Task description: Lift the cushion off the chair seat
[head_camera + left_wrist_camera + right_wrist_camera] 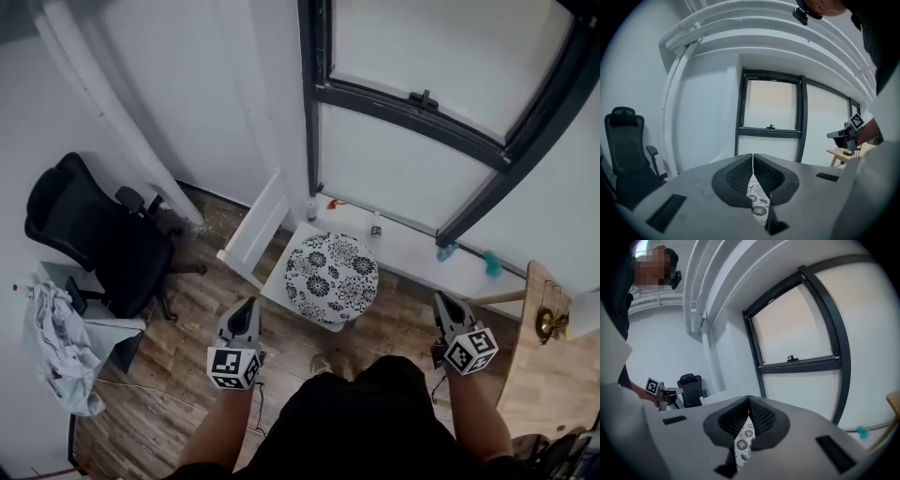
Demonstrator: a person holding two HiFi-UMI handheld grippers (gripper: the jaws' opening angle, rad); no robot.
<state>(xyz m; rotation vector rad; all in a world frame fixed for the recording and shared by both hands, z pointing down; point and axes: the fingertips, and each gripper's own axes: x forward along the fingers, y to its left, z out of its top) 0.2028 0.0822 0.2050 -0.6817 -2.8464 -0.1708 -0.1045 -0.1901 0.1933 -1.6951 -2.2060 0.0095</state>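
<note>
A round cushion with a black-and-white flower print lies on the seat of a white chair by the window. My left gripper hangs in the air just left of the cushion, jaws shut and empty. My right gripper is in the air to the cushion's right, also shut with nothing in it. Neither touches the cushion. In the left gripper view the closed jaws point toward the window, with a strip of cushion showing below them. The right gripper view shows its closed jaws above a strip of cushion.
A black office chair stands at the left beside a heap of white cloth. The low window sill carries a small bottle and blue items. A wooden table is at the right. The floor is wood.
</note>
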